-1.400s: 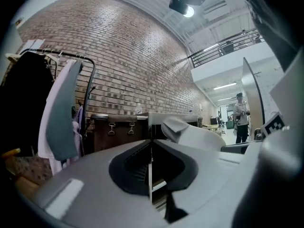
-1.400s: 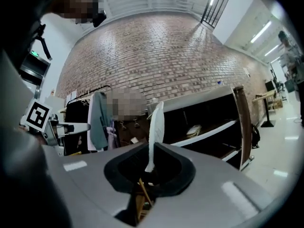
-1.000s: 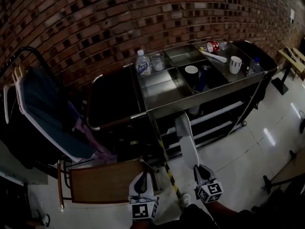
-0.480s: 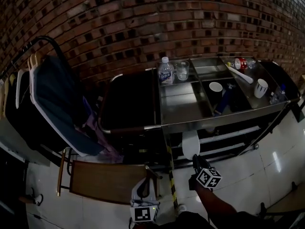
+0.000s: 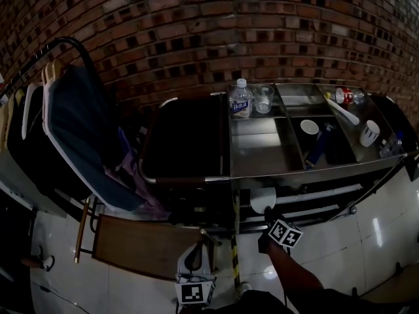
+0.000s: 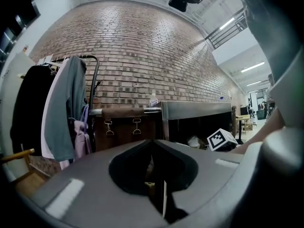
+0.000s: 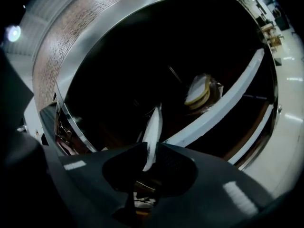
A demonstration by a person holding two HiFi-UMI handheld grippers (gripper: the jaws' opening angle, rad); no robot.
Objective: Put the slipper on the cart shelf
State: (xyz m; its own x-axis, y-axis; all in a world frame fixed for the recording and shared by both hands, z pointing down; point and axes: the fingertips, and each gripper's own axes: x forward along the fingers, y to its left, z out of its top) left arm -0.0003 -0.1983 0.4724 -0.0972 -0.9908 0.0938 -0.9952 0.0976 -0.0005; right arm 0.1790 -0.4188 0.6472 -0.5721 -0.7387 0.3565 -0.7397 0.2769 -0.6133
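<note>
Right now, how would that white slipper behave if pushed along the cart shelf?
Probably light and thin: the slipper shows edge-on as a slim strip between the right gripper's opening jaws. It juts out nearly straight, so likely semi-stiff. Flat, so it should slide, not roll.

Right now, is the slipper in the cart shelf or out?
Partly in: the slipper extends into the dark shelf bay of the cart, its near end between the right tool's opening jaws. Resting on the shelf: cannot tell.

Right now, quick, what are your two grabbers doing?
Left gripper: closed, empty.
Right gripper: opening, pads on the thin white slipper between its jaws.
</note>
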